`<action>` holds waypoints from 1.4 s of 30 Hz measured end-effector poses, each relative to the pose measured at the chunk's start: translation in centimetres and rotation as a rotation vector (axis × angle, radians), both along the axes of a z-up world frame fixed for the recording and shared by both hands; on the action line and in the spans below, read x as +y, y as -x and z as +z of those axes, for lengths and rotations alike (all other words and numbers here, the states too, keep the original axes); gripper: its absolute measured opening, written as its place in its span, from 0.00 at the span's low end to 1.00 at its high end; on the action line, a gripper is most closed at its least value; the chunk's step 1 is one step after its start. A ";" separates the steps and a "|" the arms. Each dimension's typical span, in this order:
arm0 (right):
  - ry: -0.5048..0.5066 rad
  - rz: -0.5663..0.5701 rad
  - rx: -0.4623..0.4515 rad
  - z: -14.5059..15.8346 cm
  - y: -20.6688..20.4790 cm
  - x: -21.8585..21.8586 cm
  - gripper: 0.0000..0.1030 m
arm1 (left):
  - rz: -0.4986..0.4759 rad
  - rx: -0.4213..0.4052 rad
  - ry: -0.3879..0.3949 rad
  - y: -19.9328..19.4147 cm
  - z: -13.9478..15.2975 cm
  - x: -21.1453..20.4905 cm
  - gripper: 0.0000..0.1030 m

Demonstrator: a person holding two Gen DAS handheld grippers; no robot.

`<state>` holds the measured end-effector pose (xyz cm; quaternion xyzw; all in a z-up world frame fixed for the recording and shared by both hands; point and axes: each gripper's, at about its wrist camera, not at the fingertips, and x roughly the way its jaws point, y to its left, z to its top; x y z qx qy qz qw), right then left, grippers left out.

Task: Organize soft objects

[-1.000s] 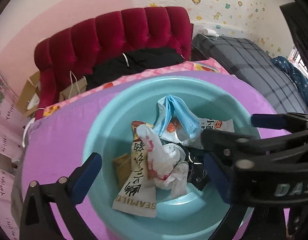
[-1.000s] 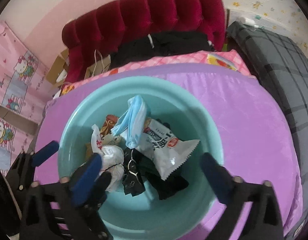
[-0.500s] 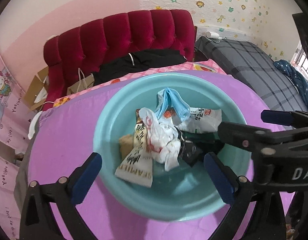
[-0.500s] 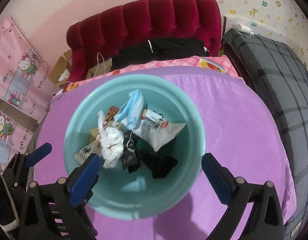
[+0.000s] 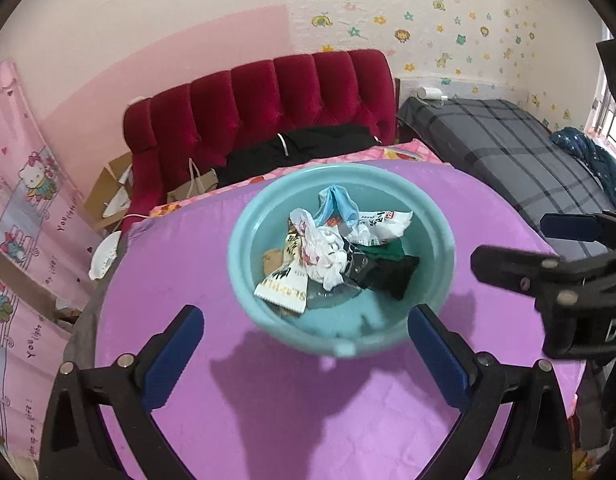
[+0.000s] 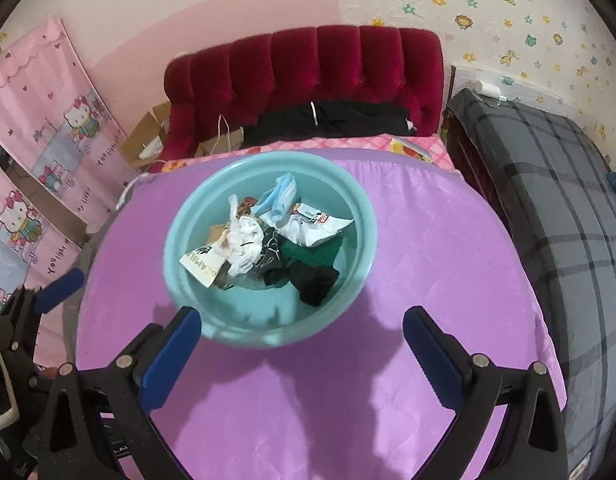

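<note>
Purple cloth lies bare around the teal basin (both hand-held grippers spread wide, empty).

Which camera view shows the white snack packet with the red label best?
The right wrist view: the white snack packet lies unobstructed, with its zigzag edge and red label clear. In the left wrist view, the packet is partly covered by the blue face mask.
</note>
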<state>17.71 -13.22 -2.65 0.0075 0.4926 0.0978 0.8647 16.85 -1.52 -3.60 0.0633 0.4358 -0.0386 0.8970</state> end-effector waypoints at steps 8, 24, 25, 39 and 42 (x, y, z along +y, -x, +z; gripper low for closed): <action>0.002 0.017 -0.045 1.9 5.6 -0.3 1.00 | 0.026 -0.077 -0.016 5.6 1.9 -0.7 1.00; 0.074 0.037 -0.174 -0.2 14.9 0.0 1.00 | 0.065 -0.096 0.015 13.4 0.0 -1.7 1.00; 0.074 0.038 -0.176 -0.3 15.2 0.0 1.00 | 0.070 -0.097 0.016 13.9 -0.2 -1.8 1.00; 0.067 0.052 -0.162 -1.8 16.1 -0.3 1.00 | 0.117 -0.064 0.047 15.3 -1.9 -1.8 1.00; 0.066 0.052 -0.157 -1.9 16.0 -0.2 1.00 | 0.116 -0.058 0.042 15.1 -1.9 -1.7 1.00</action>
